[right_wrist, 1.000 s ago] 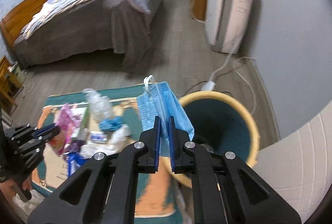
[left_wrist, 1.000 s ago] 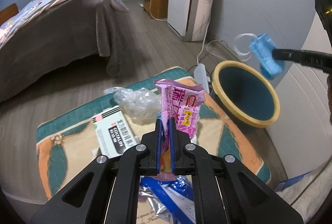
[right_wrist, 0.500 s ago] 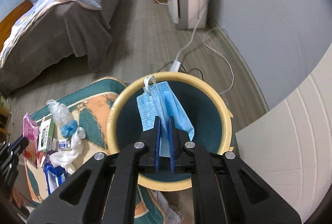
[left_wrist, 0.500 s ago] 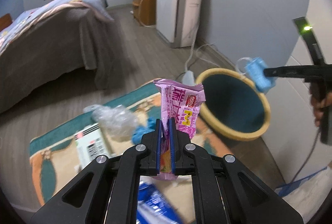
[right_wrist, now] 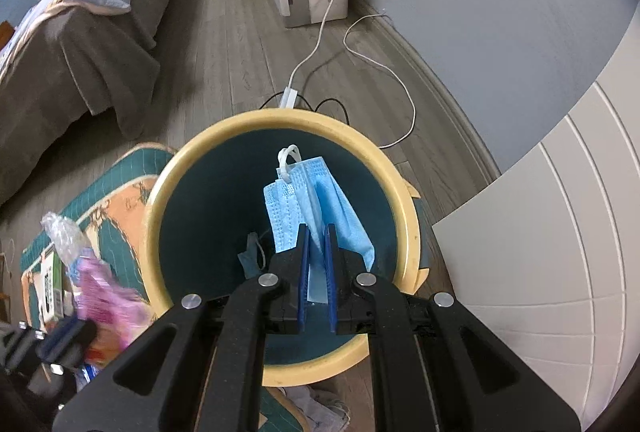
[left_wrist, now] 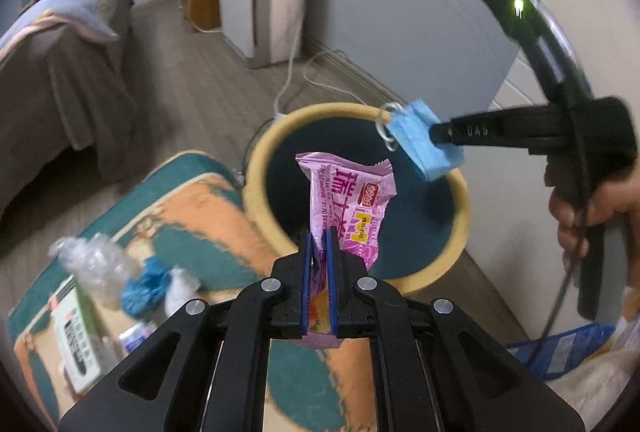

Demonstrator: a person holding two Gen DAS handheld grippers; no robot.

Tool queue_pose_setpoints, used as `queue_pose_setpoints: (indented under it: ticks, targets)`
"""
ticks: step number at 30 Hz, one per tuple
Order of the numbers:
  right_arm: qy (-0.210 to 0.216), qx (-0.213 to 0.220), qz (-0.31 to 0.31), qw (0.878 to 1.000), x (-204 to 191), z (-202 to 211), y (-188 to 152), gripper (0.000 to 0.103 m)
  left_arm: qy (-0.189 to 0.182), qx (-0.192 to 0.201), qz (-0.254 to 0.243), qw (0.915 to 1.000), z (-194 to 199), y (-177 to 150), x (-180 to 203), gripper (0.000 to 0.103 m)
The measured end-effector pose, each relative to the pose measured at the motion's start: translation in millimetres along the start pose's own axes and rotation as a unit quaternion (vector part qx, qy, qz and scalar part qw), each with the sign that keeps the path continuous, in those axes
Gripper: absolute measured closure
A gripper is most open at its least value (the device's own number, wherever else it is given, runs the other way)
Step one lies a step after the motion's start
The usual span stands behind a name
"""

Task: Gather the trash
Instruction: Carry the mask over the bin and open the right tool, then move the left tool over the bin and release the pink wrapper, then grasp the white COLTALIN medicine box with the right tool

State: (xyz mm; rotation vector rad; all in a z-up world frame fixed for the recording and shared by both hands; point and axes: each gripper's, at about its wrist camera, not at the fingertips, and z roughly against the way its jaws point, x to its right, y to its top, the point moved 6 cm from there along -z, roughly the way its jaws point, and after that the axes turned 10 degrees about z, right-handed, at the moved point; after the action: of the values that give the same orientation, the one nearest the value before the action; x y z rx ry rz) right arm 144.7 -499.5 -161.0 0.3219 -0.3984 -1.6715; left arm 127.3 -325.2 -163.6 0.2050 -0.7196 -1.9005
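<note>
The left claw [left_wrist: 319, 236] is clamped on a pink printed plastic snack wrapper [left_wrist: 348, 203], held over the near rim of the round yellow-rimmed, dark-teal bin [left_wrist: 260, 167]. The right claw [right_wrist: 315, 232] is clamped on a folded light-blue paper face mask [right_wrist: 308, 191], hanging above the bin's open mouth.

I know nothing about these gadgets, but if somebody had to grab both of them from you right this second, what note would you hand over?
Left gripper: shut on the pink printed snack wrapper, held up at the near rim of the round yellow-rimmed bin with teal inside.
Right gripper: shut on the folded light-blue face mask, over the bin's opening.
Done: both pieces picked up, neither dropped; something dark already lies in the bin.
Left: release both, then clear the teal-and-orange mat: crumpled clear plastic bottle, blue crumpled scrap, white-and-green box.
</note>
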Motion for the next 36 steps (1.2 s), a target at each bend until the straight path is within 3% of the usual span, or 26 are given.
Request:
queue_pose_setpoints:
  ticks: [3, 12, 13, 15, 16, 17, 19, 21, 24, 36]
  targets:
    - [0.001, 0.014, -0.004, 1.0, -2.4, 5.8, 5.1, 0.096, 0.002, 0.0, -0.009, 1.0, -10.0, 7.9, 6.8, 0.095]
    - [-0.005, 0.061, -0.018, 0.998, 2.2, 23.2, 19.4, 0.092, 0.004, 0.056, 0.008, 0.9984, -3.9, 37.4, 1.2, 0.092]
    - [-0.006, 0.064, -0.021, 0.998, 2.2, 23.7, 19.5, 0.088, 0.003, 0.057, 0.01, 0.9983, -3.9, 38.7, 0.5, 0.087]
    - [-0.008, 0.065, -0.023, 0.998, 3.0, 24.6, 20.2, 0.066, 0.009, 0.061, 0.015, 0.998, -2.2, 39.0, -2.4, 0.062]
    - [-0.008, 0.065, -0.023, 0.998, 2.8, 24.7, 20.3, 0.061, 0.013, 0.066, 0.018, 0.9976, 0.6, 38.6, -4.3, 0.041]
    - [-0.008, 0.065, -0.024, 0.998, 1.6, 24.6, 20.2, 0.056, 0.014, 0.073, 0.023, 0.997, 4.0, 37.6, -6.8, 0.03]
    - [-0.007, 0.066, -0.024, 0.998, 0.3, 25.1, 21.0, 0.047, 0.016, 0.078, 0.029, 0.9964, 9.0, 37.3, -12.5, 0.022]
    - [-0.003, 0.066, -0.026, 0.998, -1.3, 26.0, 21.2, 0.025, 0.023, 0.077, 0.037, 0.996, 13.3, 34.9, -18.6, 0.01]
    - [0.01, 0.072, -0.024, 0.997, -9.0, 30.4, 24.4, 0.009, 0.049, 0.088, 0.04, 0.9942, 24.8, 32.0, -32.8, 0.007]
    - [0.014, 0.078, 0.014, 0.997, -72.9, 47.5, 34.1, 0.006, 0.111, 0.103, 0.084, 0.985, 103.6, 8.0, -127.5, 0.006]
